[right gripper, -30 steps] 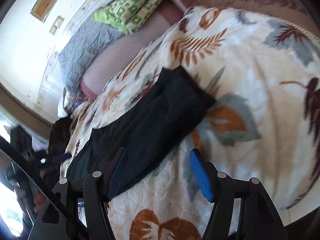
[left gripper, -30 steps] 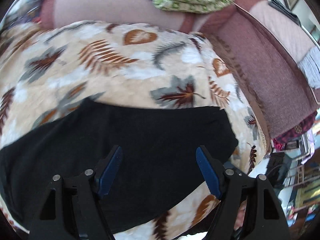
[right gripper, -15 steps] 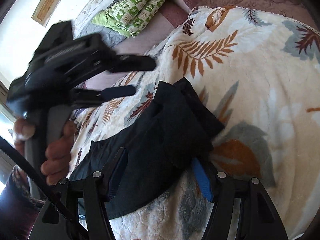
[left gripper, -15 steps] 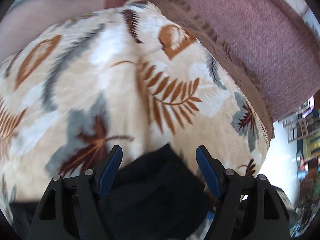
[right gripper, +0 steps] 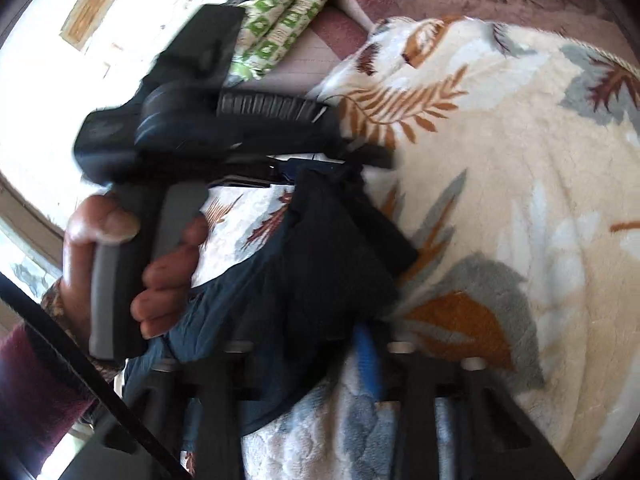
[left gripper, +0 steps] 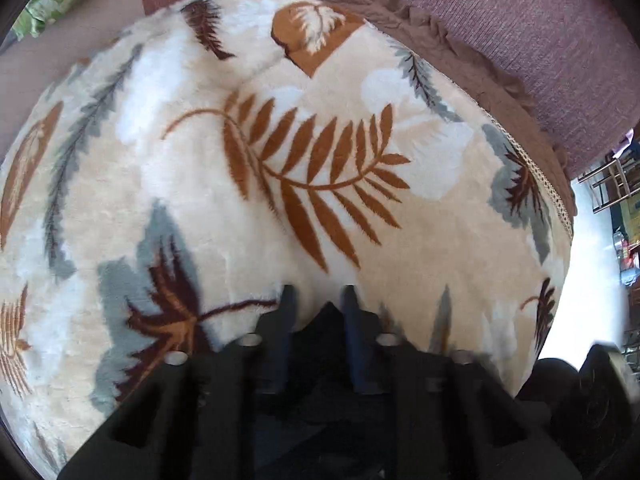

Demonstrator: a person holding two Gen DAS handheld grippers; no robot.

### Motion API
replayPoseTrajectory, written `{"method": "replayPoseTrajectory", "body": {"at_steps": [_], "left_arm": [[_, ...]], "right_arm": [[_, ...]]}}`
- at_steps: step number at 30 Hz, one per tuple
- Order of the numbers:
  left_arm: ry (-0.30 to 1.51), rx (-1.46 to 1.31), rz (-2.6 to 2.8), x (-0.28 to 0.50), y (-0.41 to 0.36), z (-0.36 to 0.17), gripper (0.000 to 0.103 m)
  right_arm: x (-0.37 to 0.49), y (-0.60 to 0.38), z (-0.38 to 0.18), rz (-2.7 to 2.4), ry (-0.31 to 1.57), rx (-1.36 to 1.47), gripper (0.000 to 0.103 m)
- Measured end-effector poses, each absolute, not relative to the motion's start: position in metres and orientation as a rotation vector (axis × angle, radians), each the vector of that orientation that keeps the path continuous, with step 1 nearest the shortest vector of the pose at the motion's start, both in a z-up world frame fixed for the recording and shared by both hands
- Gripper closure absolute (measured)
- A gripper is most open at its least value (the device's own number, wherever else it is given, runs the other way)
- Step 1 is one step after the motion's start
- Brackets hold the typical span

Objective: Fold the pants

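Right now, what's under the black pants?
The leaf-print blanket lies under the black pants wherever their edges show. What sits beneath their middle is covered. The left gripper pinches one corner; the right gripper is closing on another.

Black plastic left hand-held gripper (right gripper: pixel 344 164), grey handle, ribbed top; bare-skinned hand (right gripper: pixel 132 264), maroon sleeve (right gripper: pixel 36 384). Right hand-held gripper (right gripper: pixel 320 344): blue pads (right gripper: pixel 370 360), silver screws (right gripper: pixel 398 347).

free: bare leaf-print blanket (left gripper: pixel 320 152) ahead and to the right | obstacle left: left gripper (right gripper: pixel 320 168) and hand (right gripper: pixel 116 272) above the black pants (right gripper: pixel 320 264) | far: green patterned bundle (right gripper: pixel 288 12), brown ruffled edge (left gripper: pixel 460 44)
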State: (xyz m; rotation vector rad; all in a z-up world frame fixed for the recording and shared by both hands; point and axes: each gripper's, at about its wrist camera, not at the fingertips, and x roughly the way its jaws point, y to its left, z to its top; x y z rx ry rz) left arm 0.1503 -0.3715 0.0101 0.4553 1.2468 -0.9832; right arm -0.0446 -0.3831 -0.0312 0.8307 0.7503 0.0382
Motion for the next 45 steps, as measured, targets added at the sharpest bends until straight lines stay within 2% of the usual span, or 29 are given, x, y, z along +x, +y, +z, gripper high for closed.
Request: {"method": "replayPoseTrajectory", "body": {"at_steps": [1,5,8,15,27,29,30,32,33,34,35,37,40,45], "left_arm": [[1.246,0.425,-0.994,0.151,-0.366,0.014,0.097],[1.202,0.334,-0.999,0.148,-0.339,0.034,0.097],[1.179,0.266,-0.999,0.145,-0.316,0.049,0.097],[1.157,0.062,-0.976,0.141,-0.24,0.071,0.097],[1.151,-0.272,-0.742,0.138,-0.058,0.049,0.096],[1.11,-0.298,-0.714,0.129,-0.03,0.055,0.096],[1.092,-0.312,-0.7,0.125,-0.021,0.058,0.095],[1.045,-0.363,-0.669,0.115,0.001,0.064,0.083],[1.01,-0.401,-0.642,0.108,0.015,0.067,0.07],[0.99,-0.421,-0.624,0.104,0.022,0.069,0.063],[0.968,-0.444,-0.605,0.099,0.03,0.07,0.063],[0.95,-0.482,-0.575,0.09,0.047,0.07,0.063],[0.941,-0.499,-0.506,0.076,0.068,0.071,0.056],[0.909,-0.54,-0.442,0.059,0.095,0.075,0.05]], "right_arm": [[-0.046,-0.385,-0.034,0.045,0.746,0.861,0.081],[-0.049,-0.38,-0.027,0.051,0.732,0.829,0.089],[-0.05,-0.367,-0.013,0.05,0.712,0.739,0.09],[-0.043,-0.308,0.017,0.144,0.703,0.527,0.091],[-0.017,-0.189,0.018,0.386,0.86,0.223,0.091],[-0.012,-0.17,0.013,0.428,0.891,0.178,0.086],[-0.01,-0.164,0.01,0.442,0.899,0.166,0.085],[-0.011,-0.153,0.006,0.463,0.913,0.147,0.077],[-0.01,-0.154,0.006,0.473,0.914,0.154,0.07],[-0.012,-0.152,0.005,0.494,0.916,0.17,0.062],[-0.014,-0.15,0.006,0.516,0.92,0.186,0.052],[-0.017,-0.147,0.008,0.534,0.921,0.184,0.046],[-0.028,-0.145,0.022,0.555,0.926,0.175,0.046],[-0.037,-0.168,0.076,0.626,0.845,0.326,0.046]]}}
